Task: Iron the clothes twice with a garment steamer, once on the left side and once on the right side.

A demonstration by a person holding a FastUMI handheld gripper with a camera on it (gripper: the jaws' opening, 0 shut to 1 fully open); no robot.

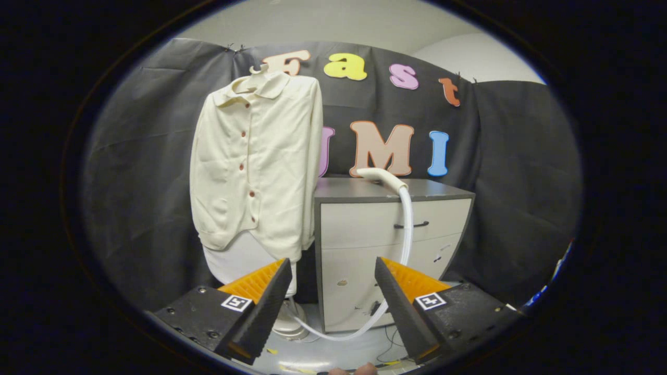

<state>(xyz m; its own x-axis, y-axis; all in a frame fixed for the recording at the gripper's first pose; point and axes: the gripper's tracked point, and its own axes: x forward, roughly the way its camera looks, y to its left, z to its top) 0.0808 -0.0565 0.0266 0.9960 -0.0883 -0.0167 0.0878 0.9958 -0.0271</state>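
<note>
tool (332,271) spread apart, empty, facing grey cabinet (388,250) and black cloth wall (140,172)

Scene is evenly lit from overhead, moderately bright. A glare patch is seen on the floor (307,359) just below and between the fingers of the gripper (331,266), which stand wide apart, nothing held. Soft shadows are cast under the shirt (255,166) hem, beyond the left finger. Strong fisheye bending and darkening are noted toward the periphery. Focus is acceptable centrally, slightly soft overall.
</note>
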